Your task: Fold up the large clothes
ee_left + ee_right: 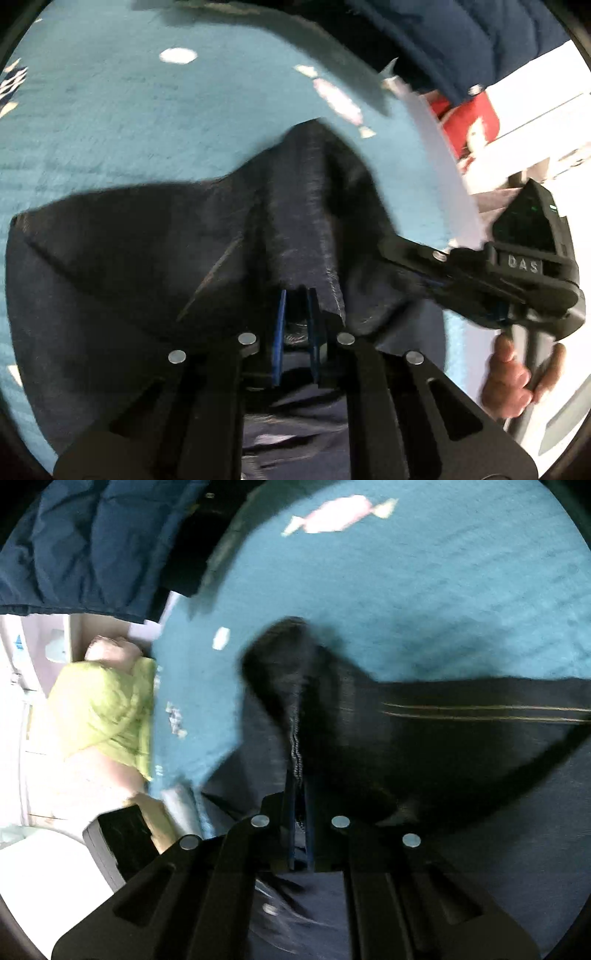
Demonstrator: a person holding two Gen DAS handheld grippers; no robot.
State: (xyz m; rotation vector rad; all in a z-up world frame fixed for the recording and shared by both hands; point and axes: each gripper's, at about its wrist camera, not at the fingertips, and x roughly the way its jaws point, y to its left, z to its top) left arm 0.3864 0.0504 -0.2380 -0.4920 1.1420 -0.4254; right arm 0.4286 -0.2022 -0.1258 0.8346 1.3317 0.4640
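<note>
one dark garment [147, 258]; two grippers [295, 295]

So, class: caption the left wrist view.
Left gripper and right gripper both pinch dark garment on teal blanket.

Bare teal blanket [110, 122] fills the upper left of the left wrist view, free for passing. The dark garment [147, 258] heaps across the centre. At right, the other hand-held gripper [480, 280] blocks the way; a navy quilted jacket [443, 37] crowds the top right.

Right gripper [300, 805] pinches dark garment [406, 731]; teal blanket [443, 609] lies beneath.
</note>
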